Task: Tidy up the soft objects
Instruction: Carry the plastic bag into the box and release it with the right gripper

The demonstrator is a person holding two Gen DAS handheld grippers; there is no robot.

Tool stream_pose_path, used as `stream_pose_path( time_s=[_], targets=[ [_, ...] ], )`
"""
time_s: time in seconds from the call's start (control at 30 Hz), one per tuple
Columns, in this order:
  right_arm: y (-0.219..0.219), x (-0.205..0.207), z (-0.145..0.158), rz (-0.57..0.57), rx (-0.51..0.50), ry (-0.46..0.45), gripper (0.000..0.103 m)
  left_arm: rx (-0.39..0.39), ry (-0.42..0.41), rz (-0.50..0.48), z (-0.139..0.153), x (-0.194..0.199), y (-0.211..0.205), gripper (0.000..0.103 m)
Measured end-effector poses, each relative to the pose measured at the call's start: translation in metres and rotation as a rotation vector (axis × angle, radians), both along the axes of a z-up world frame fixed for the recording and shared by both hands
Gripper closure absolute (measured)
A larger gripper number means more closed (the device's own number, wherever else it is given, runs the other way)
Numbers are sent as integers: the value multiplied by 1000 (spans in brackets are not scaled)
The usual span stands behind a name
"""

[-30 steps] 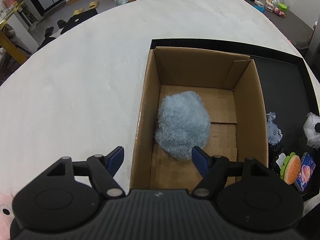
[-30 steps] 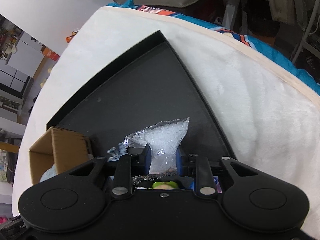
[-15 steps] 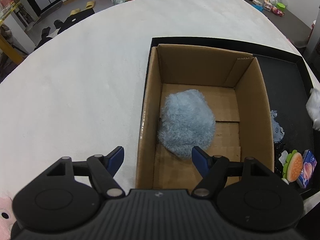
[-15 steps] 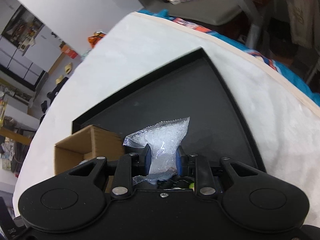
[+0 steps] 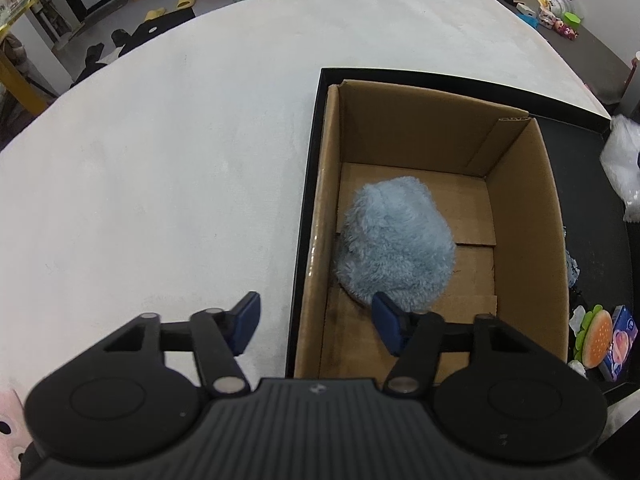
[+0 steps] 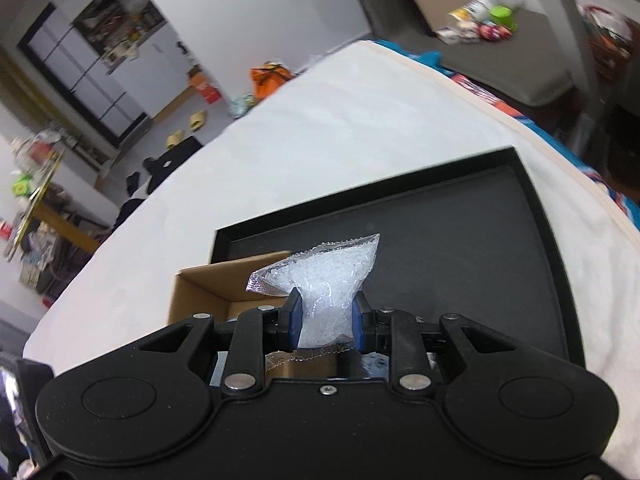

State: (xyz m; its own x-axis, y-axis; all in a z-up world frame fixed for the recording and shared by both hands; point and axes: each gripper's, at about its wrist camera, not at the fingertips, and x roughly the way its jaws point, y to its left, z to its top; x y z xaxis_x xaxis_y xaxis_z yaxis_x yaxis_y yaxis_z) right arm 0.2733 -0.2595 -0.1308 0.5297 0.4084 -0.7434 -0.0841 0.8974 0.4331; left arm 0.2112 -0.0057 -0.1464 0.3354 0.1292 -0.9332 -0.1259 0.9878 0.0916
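An open cardboard box (image 5: pixel 516 216) stands in a black tray (image 5: pixel 308 184) on a white cloth. A fluffy grey-blue plush (image 5: pixel 394 244) lies inside the box. My left gripper (image 5: pixel 316 324) is open and empty, over the box's near left wall. My right gripper (image 6: pixel 326 320) is shut on a clear bag of white pellets (image 6: pixel 332 280), held above the tray (image 6: pixel 460 248) close to the box (image 6: pixel 208 284). The bag also shows at the right edge of the left wrist view (image 5: pixel 622 160).
A burger-shaped toy (image 5: pixel 596 338), a small blue packet (image 5: pixel 620 340) and a blue-grey fuzzy piece (image 5: pixel 572 272) lie in the tray right of the box. A pink plush (image 5: pixel 8 432) lies at the bottom left. White cloth (image 5: pixel 160 160) spreads to the left.
My right gripper has lifted the pellet bag off the tray and swung it towards the box. My left gripper has drifted slightly left, still open.
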Motion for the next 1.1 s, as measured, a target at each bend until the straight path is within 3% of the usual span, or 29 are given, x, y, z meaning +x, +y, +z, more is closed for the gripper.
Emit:
stream_pose_path(
  time_s=[0.2,0.3,0.73,0.8,0.87,0.93,1.1],
  targets=[
    [22,1,7,65,-18,-40,79,-33,13,18,-5,1,9,73],
    [33,1,8,89,-32,-41,79,-56,21,21,-8,1,12,91],
    [81,9,8,151,-60,-31,77,-105,37,36,-14,0,24,93],
    [86,10,10,146,-72,-31,69,-115,35,35,-14,0,27,93],
    [86,12,11,135,-77,-24,23,-123,33,32,-14,-1,30,93],
    [85,11,13,114,-86,-22,16,-135,27,35,-13,-3,33,92],
    [79,6,12,112,-122,13,16,-154,21,47,-13,-5,40,92]
  ],
)
